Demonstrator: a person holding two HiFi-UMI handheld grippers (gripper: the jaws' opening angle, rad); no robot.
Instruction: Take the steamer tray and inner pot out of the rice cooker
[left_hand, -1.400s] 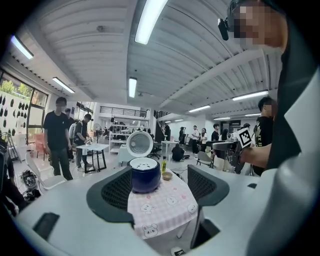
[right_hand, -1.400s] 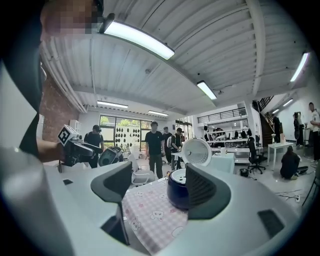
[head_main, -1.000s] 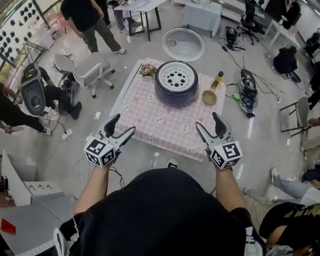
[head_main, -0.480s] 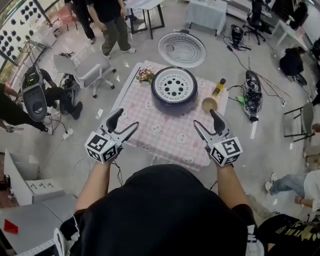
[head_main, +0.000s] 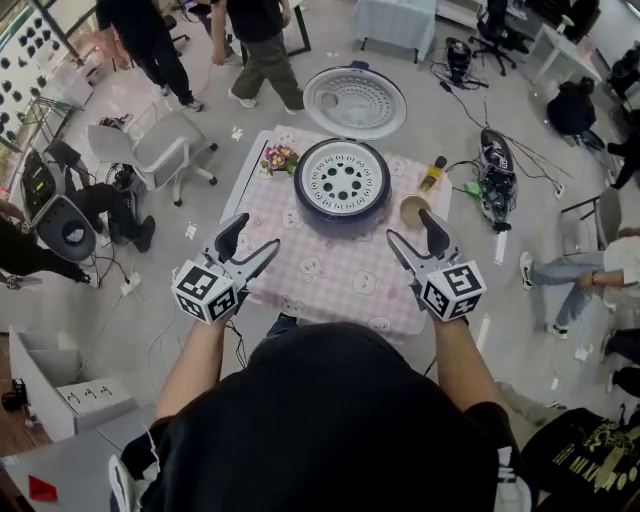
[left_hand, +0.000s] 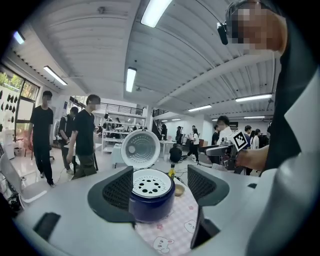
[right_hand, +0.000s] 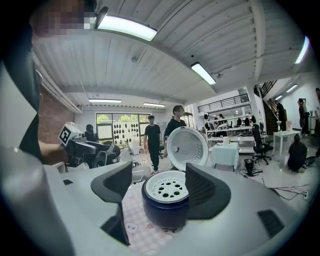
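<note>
Pink-checked tabletop (head_main: 322, 272) fills the middle. Nearest, the left claw (head_main: 257, 232) at 7 o'clock and the right claw (head_main: 412, 225) at 5 both gape wide, empty. Beyond, one rice cooker (head_main: 342, 205), lid (head_main: 355, 100) raised, with the perforated steamer tray (head_main: 342, 177) seated inside. One bowl (head_main: 412, 210) and one bottle (head_main: 432, 173) stand at 3 o'clock, one flower bunch (head_main: 278, 158) at 10.

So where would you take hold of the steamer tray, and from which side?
Probably by its outer rim, at the left and right edges, coming down from above. The steamer tray lies flat in the top of the rice cooker, and the lid stands hinged back behind it.
</note>
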